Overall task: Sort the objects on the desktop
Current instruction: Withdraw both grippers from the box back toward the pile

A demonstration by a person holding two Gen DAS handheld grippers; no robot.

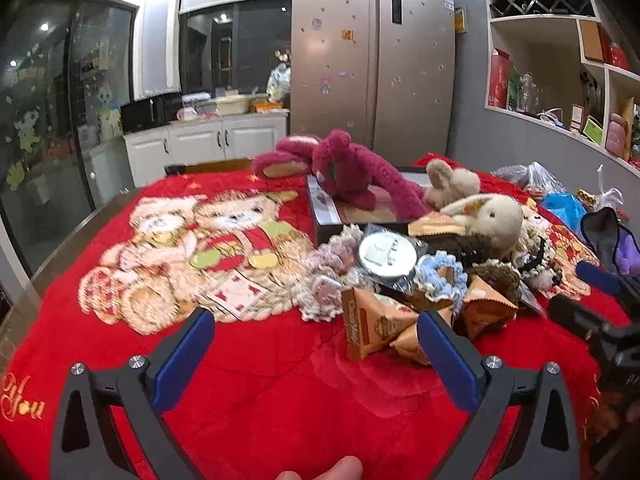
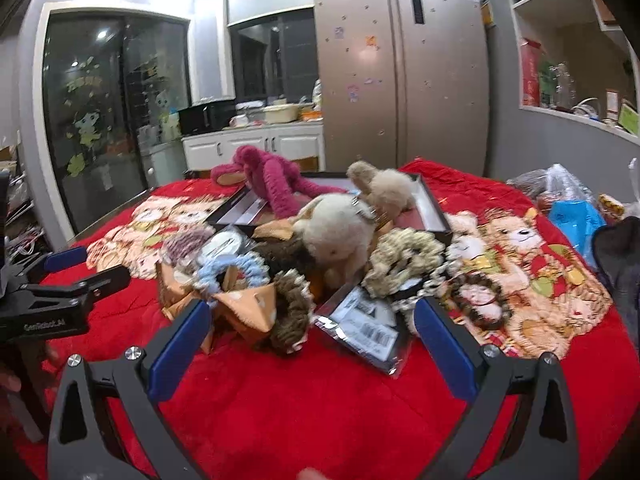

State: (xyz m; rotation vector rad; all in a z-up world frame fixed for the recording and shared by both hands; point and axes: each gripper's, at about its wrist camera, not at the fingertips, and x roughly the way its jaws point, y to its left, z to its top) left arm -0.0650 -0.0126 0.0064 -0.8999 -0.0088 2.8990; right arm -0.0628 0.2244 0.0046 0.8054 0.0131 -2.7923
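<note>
Both tongs wide, nothing held. Left tongs low over bare red cloth, the heap of things ahead and to the right; nearest, an orange snack packet touching the inner side of the right-hand finger. Right tongs square on to the same heap, a second orange packet and a brown knitted ring between the fingers, a silver barcode pouch just beside the right finger, long axis slanting away to the left. Probably the better-placed hand for a first pick: the heap dead ahead, not off to 1 side.

Further out: a blue knitted ring, a cream plush rabbit on top of the heap, a pink plush bear sprawled across a dark shallow tray.

Underneath, a surface under a red blanket printed with teddy bears. Beyond, white cabinets, a steel 2-door fridge, wall shelves at right.
</note>
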